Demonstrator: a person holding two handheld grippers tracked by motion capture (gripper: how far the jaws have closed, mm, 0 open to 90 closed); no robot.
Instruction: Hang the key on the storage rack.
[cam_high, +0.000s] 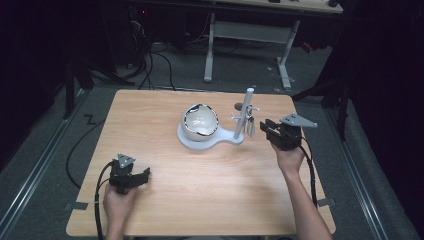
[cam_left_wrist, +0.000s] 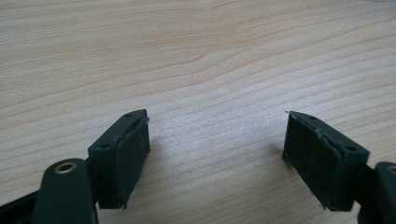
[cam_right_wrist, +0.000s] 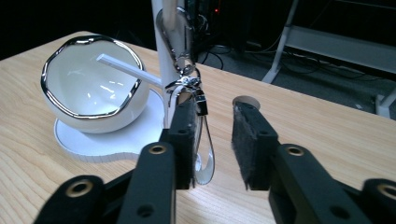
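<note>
one keyring (cam_right_wrist: 205, 154) between open right tongs (cam_right_wrist: 215, 144), maybe touching

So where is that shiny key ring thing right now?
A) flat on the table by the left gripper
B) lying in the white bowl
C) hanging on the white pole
C: in the right gripper view the metal key ring dangles from a peg on the white pole beside the white bowl, with the right gripper open just in front of it.

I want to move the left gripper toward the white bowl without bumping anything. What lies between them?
Bare wooden table lies between the left gripper and the white bowl on its stand, as the high view shows.
</note>
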